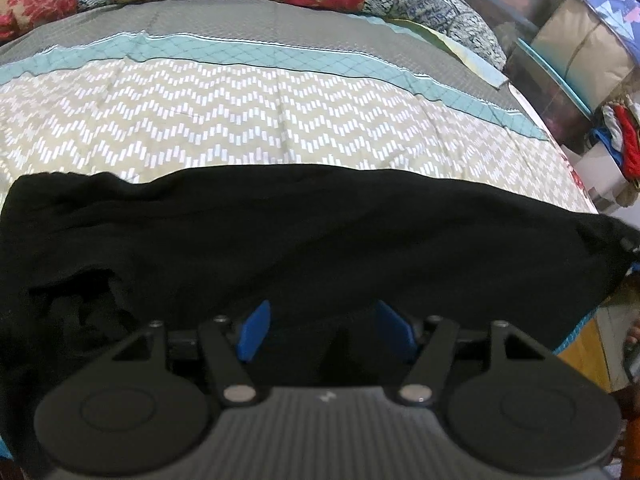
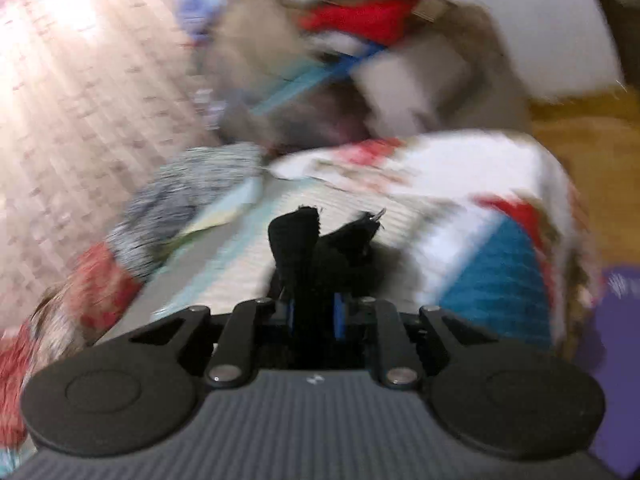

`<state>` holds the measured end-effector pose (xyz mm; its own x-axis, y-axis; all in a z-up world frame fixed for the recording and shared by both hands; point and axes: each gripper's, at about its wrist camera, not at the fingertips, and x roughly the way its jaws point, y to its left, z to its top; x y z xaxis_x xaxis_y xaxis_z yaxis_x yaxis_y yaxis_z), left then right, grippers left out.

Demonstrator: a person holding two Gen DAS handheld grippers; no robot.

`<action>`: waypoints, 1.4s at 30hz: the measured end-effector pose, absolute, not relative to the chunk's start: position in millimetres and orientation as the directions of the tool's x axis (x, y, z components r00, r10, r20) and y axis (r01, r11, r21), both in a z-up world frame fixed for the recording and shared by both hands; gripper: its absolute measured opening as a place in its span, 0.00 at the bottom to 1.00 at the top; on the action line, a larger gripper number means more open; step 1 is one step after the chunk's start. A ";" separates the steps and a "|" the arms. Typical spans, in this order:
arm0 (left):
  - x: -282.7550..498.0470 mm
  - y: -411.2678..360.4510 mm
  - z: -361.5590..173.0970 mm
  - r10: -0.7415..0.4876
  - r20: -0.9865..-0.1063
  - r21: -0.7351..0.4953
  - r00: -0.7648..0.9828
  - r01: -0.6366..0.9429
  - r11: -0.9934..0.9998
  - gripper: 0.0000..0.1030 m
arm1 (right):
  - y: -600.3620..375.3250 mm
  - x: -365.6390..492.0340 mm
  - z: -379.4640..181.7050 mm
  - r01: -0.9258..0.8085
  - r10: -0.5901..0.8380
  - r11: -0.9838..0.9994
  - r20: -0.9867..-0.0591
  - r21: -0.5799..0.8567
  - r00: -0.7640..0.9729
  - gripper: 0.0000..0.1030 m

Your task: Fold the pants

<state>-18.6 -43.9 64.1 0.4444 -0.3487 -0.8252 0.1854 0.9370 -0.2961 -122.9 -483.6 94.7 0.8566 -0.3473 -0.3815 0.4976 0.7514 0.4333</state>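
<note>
Black fabric pants (image 1: 304, 232) lie across the bed (image 1: 240, 120), one end pinched in the closed right hand-held gripper (image 2: 316, 312), the left hand-held gripper (image 1: 324, 332) half-open, empty; lift evenly, keeping edges aligned.

**Blur and black cloth hid much**

The right wrist view was smeared by motion; the pile (image 2: 360, 20) behind the bed (image 2: 460, 208) could not be told apart. The black pants (image 1: 304, 232) ran off the left wrist view's edges, covering the left hand-held gripper's (image 1: 326, 330) fingertips (image 1: 254, 330).
</note>
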 end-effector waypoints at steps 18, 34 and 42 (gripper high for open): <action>-32.6 1.0 57.4 -0.371 -0.800 -0.356 0.472 0.126 0.926 0.60 | -245.4 -72.2 55.2 -0.198 -0.076 0.923 -0.662 -0.329 0.745 0.48; -61.5 40.3 66.5 -0.376 -0.747 -0.361 0.549 0.140 0.922 0.64 | -296.1 -7.8 25.6 0.154 -0.025 0.981 -0.704 0.120 0.709 0.44; -83.9 81.9 72.8 -0.424 -0.662 -0.452 0.618 0.122 0.884 0.67 | -272.5 -23.4 70.6 0.165 -0.092 0.985 -0.650 0.051 0.754 0.44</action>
<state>-83.9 81.9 72.8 0.6176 -0.4241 -0.6624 0.1223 0.8837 -0.4518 -23.4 -272.5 70.6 0.7541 -0.0920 -0.6502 0.1645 0.9850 0.0514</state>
